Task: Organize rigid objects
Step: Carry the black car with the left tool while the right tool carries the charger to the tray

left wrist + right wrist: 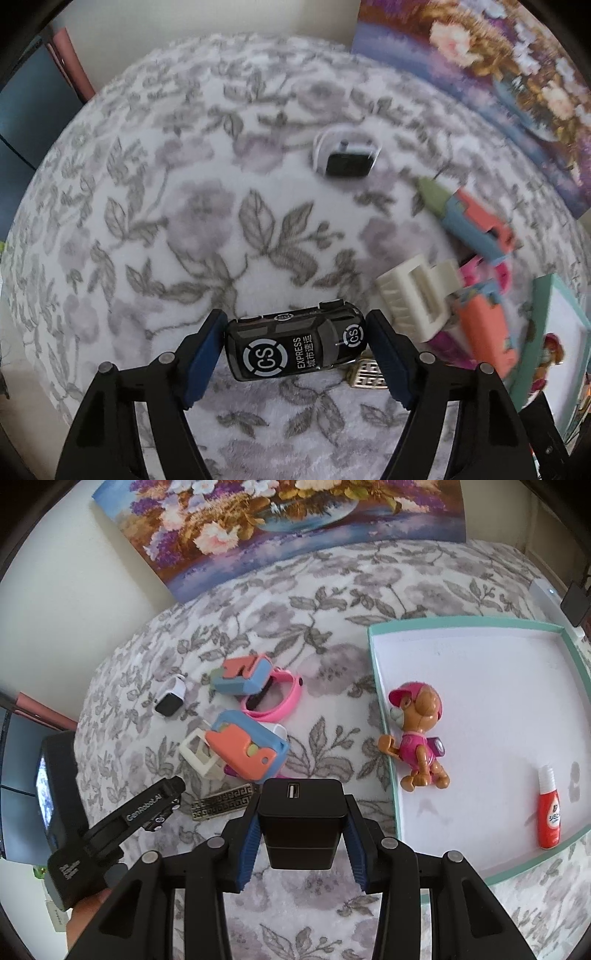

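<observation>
Your left gripper [295, 347] clamps the car [295, 343] crosswise, nose right; only your right view shows the right gripper [301, 834] clamping the charger [301, 823], port far.

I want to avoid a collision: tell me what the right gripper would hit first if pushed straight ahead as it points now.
Probably the orange-and-blue toy. The right gripper, shut on a black USB charger, points up the picture at the toy pile, with the patterned metal piece lying just left of that line. Depth is unclear.
</observation>
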